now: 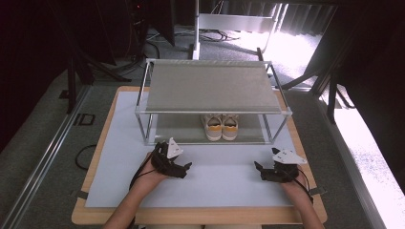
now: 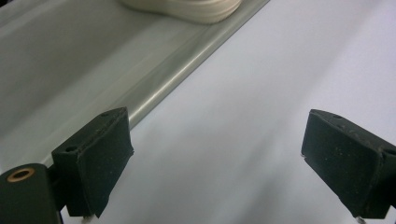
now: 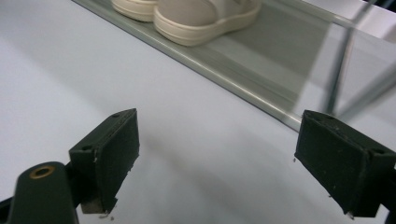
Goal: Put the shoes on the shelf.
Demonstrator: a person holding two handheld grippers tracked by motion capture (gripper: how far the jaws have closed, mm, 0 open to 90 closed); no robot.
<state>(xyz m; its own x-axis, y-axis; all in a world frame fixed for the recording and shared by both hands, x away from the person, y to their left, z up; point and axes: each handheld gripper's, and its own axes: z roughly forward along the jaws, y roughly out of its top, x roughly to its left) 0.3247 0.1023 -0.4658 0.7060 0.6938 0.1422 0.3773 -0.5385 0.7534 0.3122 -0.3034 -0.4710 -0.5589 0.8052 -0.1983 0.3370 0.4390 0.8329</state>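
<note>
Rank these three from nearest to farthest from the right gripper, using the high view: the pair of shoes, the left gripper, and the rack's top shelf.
From the right gripper:
1. Pair of shoes, ahead and to its left, on the rack's lower shelf.
2. Left gripper, across the white mat on the left side.
3. Top shelf of the rack, above and beyond the shoes; its middle lies farthest.
</note>
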